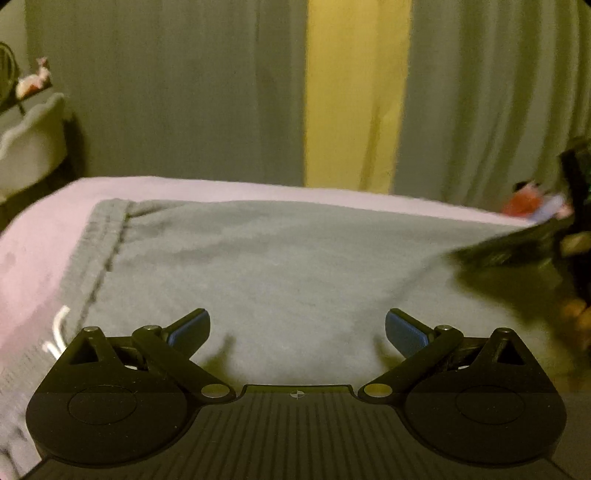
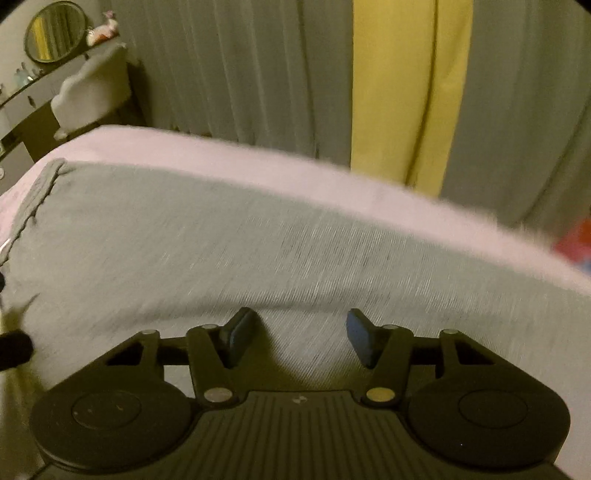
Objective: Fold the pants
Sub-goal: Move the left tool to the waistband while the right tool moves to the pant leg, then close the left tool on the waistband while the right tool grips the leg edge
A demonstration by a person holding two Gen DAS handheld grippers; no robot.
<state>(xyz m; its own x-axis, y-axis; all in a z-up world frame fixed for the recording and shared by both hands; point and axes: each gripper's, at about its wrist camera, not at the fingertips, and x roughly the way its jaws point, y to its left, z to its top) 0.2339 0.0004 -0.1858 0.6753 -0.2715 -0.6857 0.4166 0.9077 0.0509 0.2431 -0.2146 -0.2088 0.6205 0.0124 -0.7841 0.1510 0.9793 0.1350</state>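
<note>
Grey pants (image 1: 266,266) lie flat on a pink bed sheet (image 1: 40,258), the waistband (image 1: 99,240) at the far left with a white drawstring (image 1: 59,332). My left gripper (image 1: 297,332) is open just above the cloth, with nothing between its blue pads. My right gripper (image 2: 301,334) is open over the grey pants (image 2: 221,243), also empty. The right gripper also shows blurred at the right edge of the left wrist view (image 1: 517,243), low over the pants.
Grey curtains (image 1: 166,92) with a yellow strip (image 1: 354,92) hang behind the bed. A white chair (image 2: 92,92) and a shelf with a round mirror (image 2: 55,31) stand at the far left. A red and blue toy (image 1: 532,203) lies at the bed's far right.
</note>
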